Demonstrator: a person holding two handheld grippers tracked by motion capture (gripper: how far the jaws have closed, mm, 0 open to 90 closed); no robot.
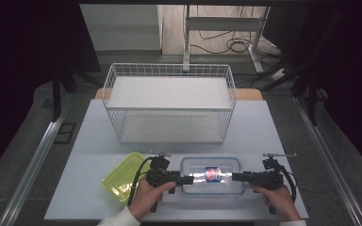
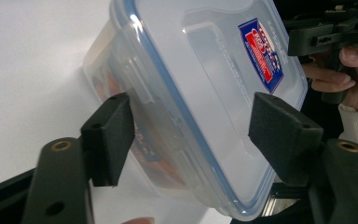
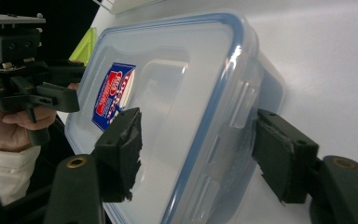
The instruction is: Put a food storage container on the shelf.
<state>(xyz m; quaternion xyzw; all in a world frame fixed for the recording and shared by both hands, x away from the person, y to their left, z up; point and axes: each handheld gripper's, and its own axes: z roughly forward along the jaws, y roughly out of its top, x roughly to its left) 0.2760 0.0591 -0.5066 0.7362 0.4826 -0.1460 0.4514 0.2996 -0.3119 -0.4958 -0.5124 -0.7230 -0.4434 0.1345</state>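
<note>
- White table (image 1: 89,136) carries everything.
- Clear lidded container (image 1: 212,176) rests on it, between both grippers' fingertips.
- Yellow-green lid (image 1: 122,177) lies just left of the left fingers.
- Wire basket (image 1: 169,101) stands well beyond the fingertips.

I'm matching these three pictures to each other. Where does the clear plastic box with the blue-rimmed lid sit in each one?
High view: the clear box lies low and centre on the table, between the two grippers.
Left gripper view: it runs across the middle and upper right, between the jaws.
Right gripper view: it takes up the centre, between the jaws.
Shared landmark: the red and blue label on the lid.
</note>
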